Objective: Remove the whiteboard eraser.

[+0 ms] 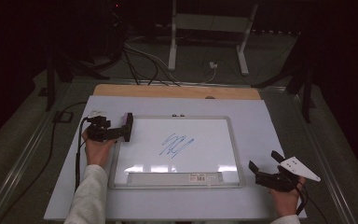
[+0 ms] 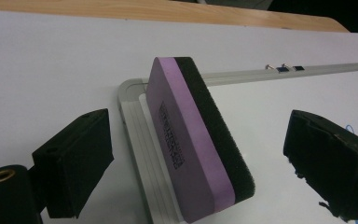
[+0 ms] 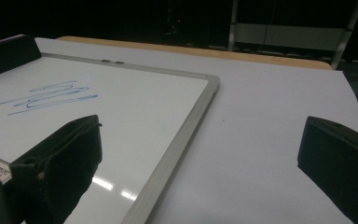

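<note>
A purple eraser [image 2: 182, 144] with a black felt face stands on its long edge, tilted, on the left frame of the whiteboard [image 2: 270, 107]. My left gripper [image 2: 198, 149] straddles it, open, with a gap between each jaw and the eraser. From above, that gripper [image 1: 127, 128] is at the whiteboard's [image 1: 214, 135] upper left corner. A blue scribble [image 1: 176, 145] marks the board's middle. My right gripper [image 1: 263, 159] rests open just off the board's lower right corner, with nothing between its jaws. Its own view looks across the board's right frame [image 3: 186, 135] toward the scribble [image 3: 51, 95].
The whiteboard lies on a white table sheet [image 1: 261, 116] with a wooden strip [image 1: 177, 91] along its far edge. A labelled tray [image 1: 175, 178] runs along the board's near edge. Cables [image 1: 140, 65] and a metal stand [image 1: 207, 32] are on the floor beyond.
</note>
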